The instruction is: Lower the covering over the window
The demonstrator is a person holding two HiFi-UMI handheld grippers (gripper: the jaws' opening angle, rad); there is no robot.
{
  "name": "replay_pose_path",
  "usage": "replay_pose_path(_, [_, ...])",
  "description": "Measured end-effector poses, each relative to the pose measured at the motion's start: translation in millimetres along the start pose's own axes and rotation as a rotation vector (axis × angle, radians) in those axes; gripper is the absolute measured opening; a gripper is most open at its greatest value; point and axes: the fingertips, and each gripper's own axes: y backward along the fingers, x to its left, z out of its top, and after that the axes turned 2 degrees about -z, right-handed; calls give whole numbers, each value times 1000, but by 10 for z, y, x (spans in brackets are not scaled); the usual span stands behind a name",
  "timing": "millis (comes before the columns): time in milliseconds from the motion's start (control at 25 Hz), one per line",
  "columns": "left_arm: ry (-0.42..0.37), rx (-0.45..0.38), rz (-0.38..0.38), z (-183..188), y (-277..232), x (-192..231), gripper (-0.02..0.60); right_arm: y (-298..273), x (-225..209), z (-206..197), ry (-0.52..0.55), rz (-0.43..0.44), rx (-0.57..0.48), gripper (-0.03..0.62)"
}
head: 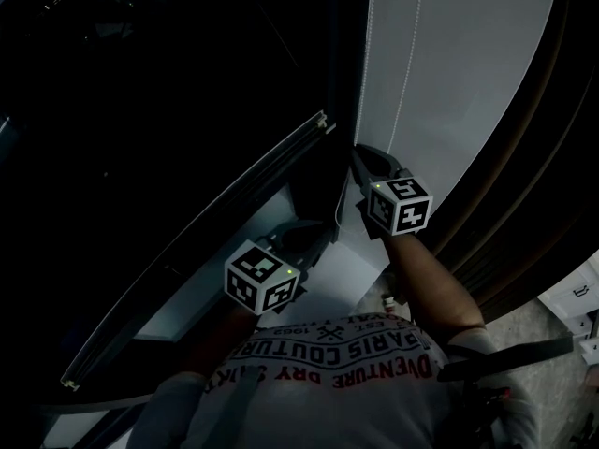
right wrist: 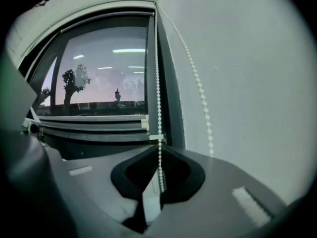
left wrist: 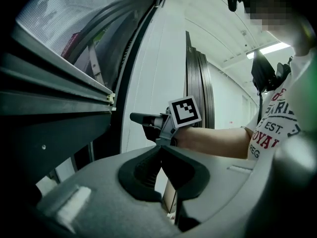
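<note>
Chain in hand at the window (right wrist: 99, 73), the job of lowering the covering looks unfinished. A bar with a pale end cap (right wrist: 89, 124) crosses low in the window (probably the covering's bottom rail, though that is a guess). A tree and reflected ceiling lights show in the pane above it, so how much glass is covered cannot be told. What seems left is the pull on the chain until the covering reaches the foot of the window.

At the window's right edge, the right hand-held gripper (right wrist: 158, 148) has its jaws drawn narrow onto one strand of the bead chain (right wrist: 157, 83), pinching it just under a small pale joining clip (right wrist: 156, 138). The other strand (right wrist: 199, 90) hangs loose on the wall (right wrist: 237, 83) to the right of the window.

The left hand-held gripper (left wrist: 161, 148) waits below the window's bar, jaws fully together, nothing between them and nothing visibly touched.
</note>
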Motion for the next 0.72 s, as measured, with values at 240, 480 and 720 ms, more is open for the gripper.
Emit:
replay_pose_path(240, [11,-6,-13,13,-25,-72,2,326,166,-94,-15,144,16,14])
replay_pose_path(480, [10,-26,-28,48,-25,-160,2,710,319,-204,39,200,28,12])
replay_pose_path(720, [-42,-66,-75,121,-7,-297,3,1050,557,-247,87,279,18,12])
